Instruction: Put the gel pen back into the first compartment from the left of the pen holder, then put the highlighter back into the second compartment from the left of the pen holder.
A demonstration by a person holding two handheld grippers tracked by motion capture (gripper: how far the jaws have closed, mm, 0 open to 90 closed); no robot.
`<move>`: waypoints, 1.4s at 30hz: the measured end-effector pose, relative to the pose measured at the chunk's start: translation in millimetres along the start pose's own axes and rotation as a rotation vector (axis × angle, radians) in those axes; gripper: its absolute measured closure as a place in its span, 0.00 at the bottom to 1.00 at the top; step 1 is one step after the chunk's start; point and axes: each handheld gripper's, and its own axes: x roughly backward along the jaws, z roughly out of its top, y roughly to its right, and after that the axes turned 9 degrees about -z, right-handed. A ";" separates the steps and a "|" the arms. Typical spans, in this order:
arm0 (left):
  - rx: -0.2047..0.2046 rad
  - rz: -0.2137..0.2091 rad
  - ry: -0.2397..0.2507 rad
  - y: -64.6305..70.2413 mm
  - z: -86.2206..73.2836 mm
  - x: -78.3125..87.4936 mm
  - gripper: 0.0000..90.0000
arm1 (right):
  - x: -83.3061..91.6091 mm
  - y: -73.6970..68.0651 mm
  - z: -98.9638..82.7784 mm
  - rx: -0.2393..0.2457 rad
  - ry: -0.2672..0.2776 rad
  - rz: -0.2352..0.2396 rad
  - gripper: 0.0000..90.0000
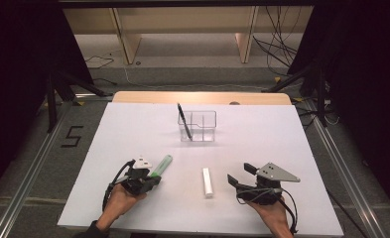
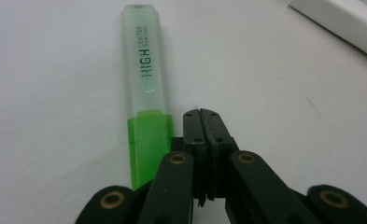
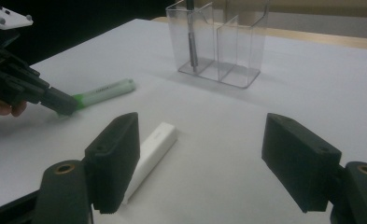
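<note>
The green highlighter [image 2: 144,93] is seen lying flat on the white worktop [image 1: 133,129], just beside the left gripper [image 2: 203,114], whose jaws are pressed together with nothing between them. The right gripper [image 3: 200,158] is held with its jaws spread wide and empty, near a white eraser [image 3: 151,151]. Farther back, a pen [image 1: 184,120] is propped in a clear divided holder [image 1: 202,126]
</note>
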 end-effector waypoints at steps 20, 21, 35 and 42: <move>0.034 0.028 0.058 -1.8 19.6 10.7 0.41 | 2.4 0.1 -5.9 -0.010 -0.011 0.008 0.32; 0.037 0.029 0.047 -3.2 20.7 11.3 0.38 | 2.7 0.1 -6.1 -0.009 -0.010 0.007 0.32; 0.082 0.058 -0.039 -20.8 27.4 5.9 0.24 | 6.8 0.1 -8.4 -0.007 -0.002 0.010 0.31; 0.079 0.059 -0.071 -23.1 27.6 2.4 0.24 | 7.2 0.5 -8.4 -0.006 -0.002 0.007 0.31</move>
